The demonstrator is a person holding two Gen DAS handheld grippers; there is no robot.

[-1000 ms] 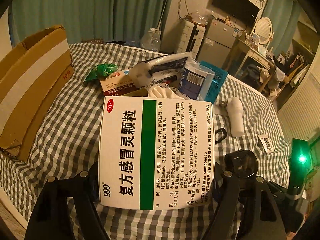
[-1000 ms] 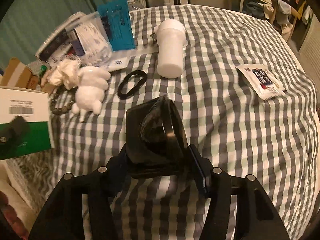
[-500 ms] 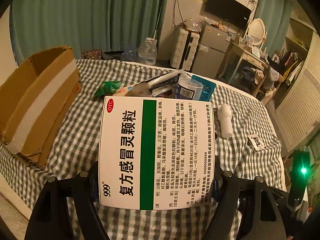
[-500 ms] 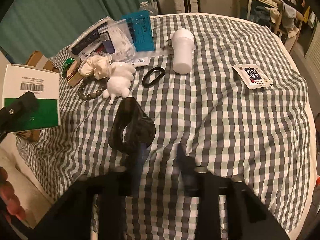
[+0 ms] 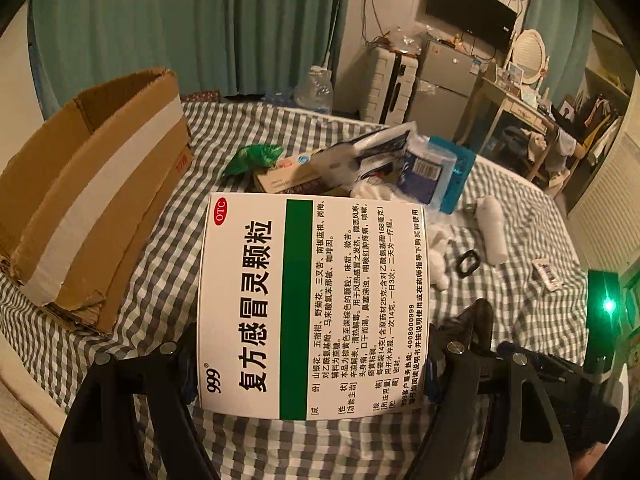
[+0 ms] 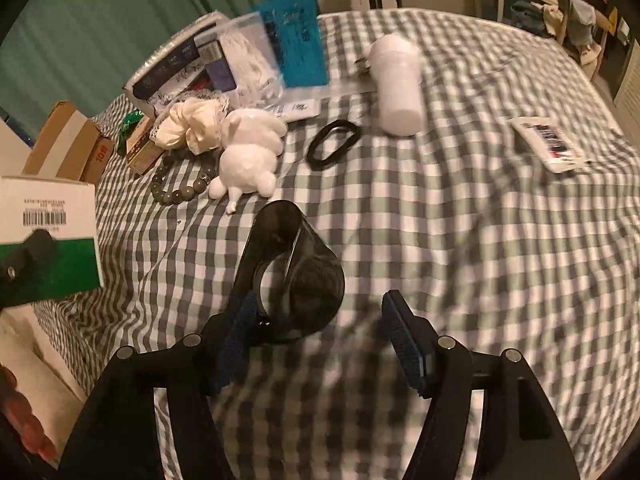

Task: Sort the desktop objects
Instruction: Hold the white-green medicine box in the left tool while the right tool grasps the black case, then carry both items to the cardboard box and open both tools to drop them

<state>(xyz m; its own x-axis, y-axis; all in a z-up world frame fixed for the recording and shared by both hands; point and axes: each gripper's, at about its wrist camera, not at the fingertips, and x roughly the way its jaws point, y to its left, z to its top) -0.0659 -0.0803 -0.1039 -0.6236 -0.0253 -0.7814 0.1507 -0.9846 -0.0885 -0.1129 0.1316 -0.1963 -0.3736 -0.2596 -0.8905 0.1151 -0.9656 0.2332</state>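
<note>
Medicine box (image 5: 312,304) is held clamped in the left gripper (image 5: 312,364) above the checked cloth near the cardboard box (image 5: 92,200), apparently next for boxing; right gripper (image 6: 320,344), jaws just opened, stands empty beside the black holder (image 6: 296,276).

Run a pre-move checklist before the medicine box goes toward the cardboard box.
1. Medicine box clamped between the left gripper fingers: ok.
2. Cardboard box top open: ok.
3. What is inside the cardboard box: cannot tell.
4. Right gripper jaws have just been opening and hold nothing: ok.
5. Black case released on the checked cloth, but touching the right gripper's one finger: not ok.
</note>
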